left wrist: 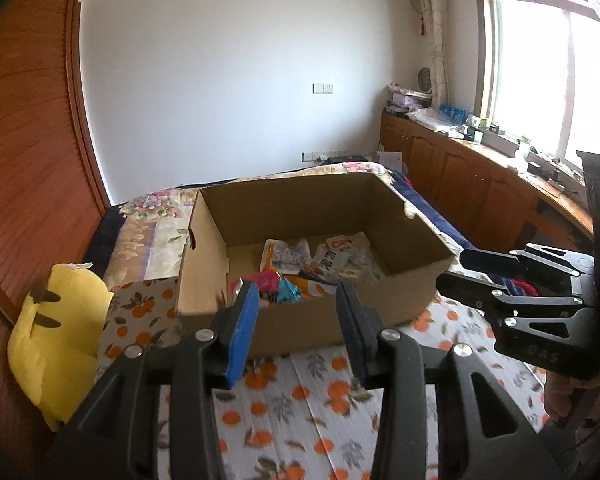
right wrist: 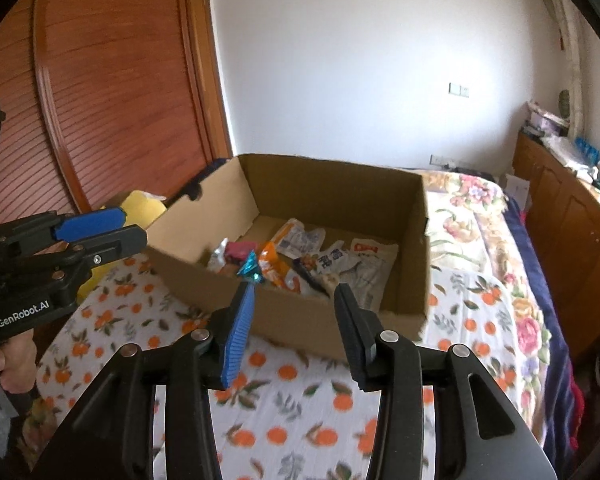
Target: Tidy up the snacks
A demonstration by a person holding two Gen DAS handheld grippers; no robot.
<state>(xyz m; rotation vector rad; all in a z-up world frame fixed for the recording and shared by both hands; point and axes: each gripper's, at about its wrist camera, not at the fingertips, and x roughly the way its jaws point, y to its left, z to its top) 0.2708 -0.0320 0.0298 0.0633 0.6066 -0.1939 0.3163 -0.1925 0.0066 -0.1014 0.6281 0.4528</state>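
The snacks (right wrist: pixel 300 256) are seen heaped on the floor of an open box (left wrist: pixel 340 312) that is set on the bed (left wrist: pixel 300 400), at about 12 o'clock from both claws. The left claw (left wrist: pixel 296 304) and right claw (right wrist: pixel 294 300) are held just short of the near wall, each partly open with nothing between the fingers. The packets are judged light, soft and crinkly; the foil ones are likely slippery, and anything brittle inside could be crushed. A sealed edge or corner is best pinched, not the puffed middle. The white pouches (left wrist: pixel 288 256) at the back are flatter and may be harder to lift.
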